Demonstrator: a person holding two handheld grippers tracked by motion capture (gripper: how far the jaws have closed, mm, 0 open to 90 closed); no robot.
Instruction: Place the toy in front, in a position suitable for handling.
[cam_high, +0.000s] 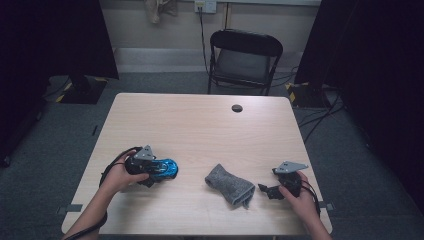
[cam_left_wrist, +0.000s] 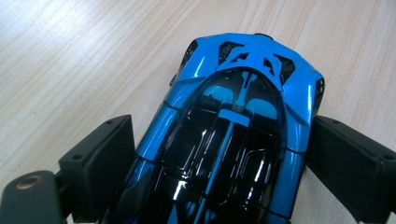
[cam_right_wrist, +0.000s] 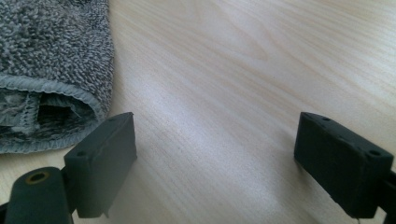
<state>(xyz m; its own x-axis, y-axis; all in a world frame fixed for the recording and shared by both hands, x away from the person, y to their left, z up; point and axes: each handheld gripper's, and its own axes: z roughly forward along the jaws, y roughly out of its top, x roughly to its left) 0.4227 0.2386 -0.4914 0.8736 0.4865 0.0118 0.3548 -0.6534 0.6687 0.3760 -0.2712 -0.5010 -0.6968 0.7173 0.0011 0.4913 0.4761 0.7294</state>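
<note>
Already set down near left: blue toy car (cam_left_wrist: 238, 135) between wide left gripper (cam_left_wrist: 219, 154) jaws; grey towel (cam_high: 230, 184) untouched beside wide, empty right gripper (cam_right_wrist: 215, 158).

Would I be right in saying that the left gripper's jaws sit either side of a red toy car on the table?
Not quite: the toy car between the left gripper jaws is blue with a black roof, not red, as the left gripper view shows. It does sit on the table.

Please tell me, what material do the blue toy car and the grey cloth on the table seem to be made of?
Blue toy car: probably painted metal or hard plastic with a glossy finish, since its body shows sharp bright reflections; the pictures cannot tell which. Grey cloth: looks like soft terry fabric, matte, with a looped fuzzy surface and a stitched hem at its edge.
</note>
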